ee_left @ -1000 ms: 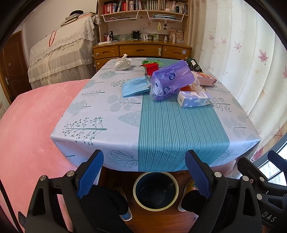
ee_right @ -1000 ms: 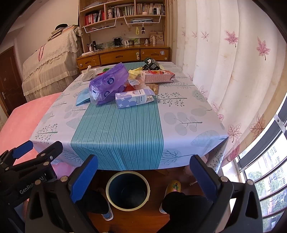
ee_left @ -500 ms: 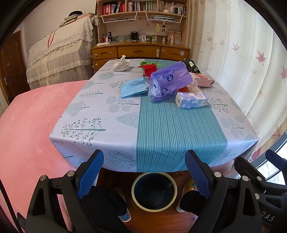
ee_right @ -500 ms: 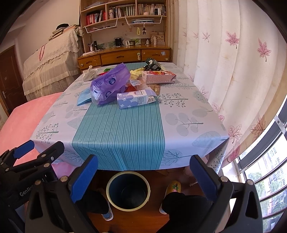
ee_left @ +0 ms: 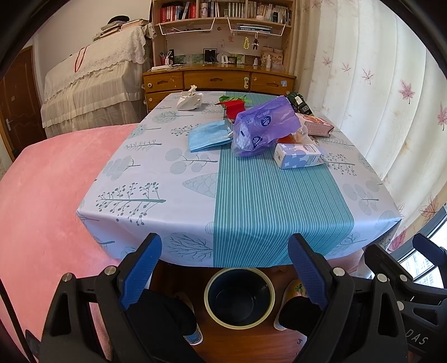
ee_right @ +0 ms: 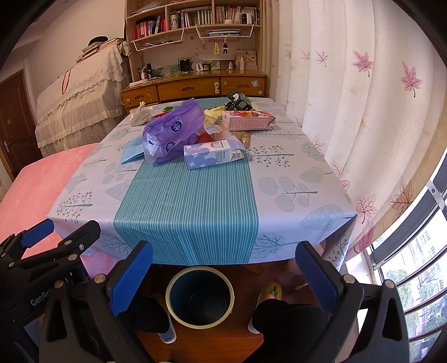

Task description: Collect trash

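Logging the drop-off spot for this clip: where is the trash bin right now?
The trash bin stands on the wooden floor just under the table's near edge, low centre in both wrist views, framed between each gripper's open jaws and flanked by slippers.

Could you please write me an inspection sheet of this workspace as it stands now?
Surface: table under a leaf-print cloth.
Job's things: purple bag, blue carton, blue masks, white tissue, pink box, red wrapper; bin on the floor, looks empty.
Clutter: dark packet at the far edge.
Grippers: left gripper and right gripper open, holding nothing.
Cables: nothing seen.
Surroundings: pink bed, bookshelf, curtain.
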A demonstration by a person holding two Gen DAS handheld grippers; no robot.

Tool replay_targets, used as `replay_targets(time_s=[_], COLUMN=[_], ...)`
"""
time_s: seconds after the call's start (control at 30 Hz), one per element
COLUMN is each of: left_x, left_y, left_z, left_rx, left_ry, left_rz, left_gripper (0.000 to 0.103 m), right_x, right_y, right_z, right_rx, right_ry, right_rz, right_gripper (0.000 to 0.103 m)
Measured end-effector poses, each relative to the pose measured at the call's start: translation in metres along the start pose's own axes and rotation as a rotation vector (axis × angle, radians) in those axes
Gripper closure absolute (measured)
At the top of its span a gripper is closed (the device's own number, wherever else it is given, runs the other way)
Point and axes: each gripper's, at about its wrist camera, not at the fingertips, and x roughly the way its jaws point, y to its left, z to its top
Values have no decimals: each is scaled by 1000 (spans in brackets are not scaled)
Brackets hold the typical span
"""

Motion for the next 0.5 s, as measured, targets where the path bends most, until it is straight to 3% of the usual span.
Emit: replay_targets(time_s=[0.5], left_x=[0], left_y=[3], left_z=[2], left_rx=[-5], left_ry=[4], left_rz=[-8], left_gripper=[13], right_x=[0], right_y=[4], right_z=[0], right_rx=[-3], right_ry=[3], right_rz=[-1], right_gripper=[1])
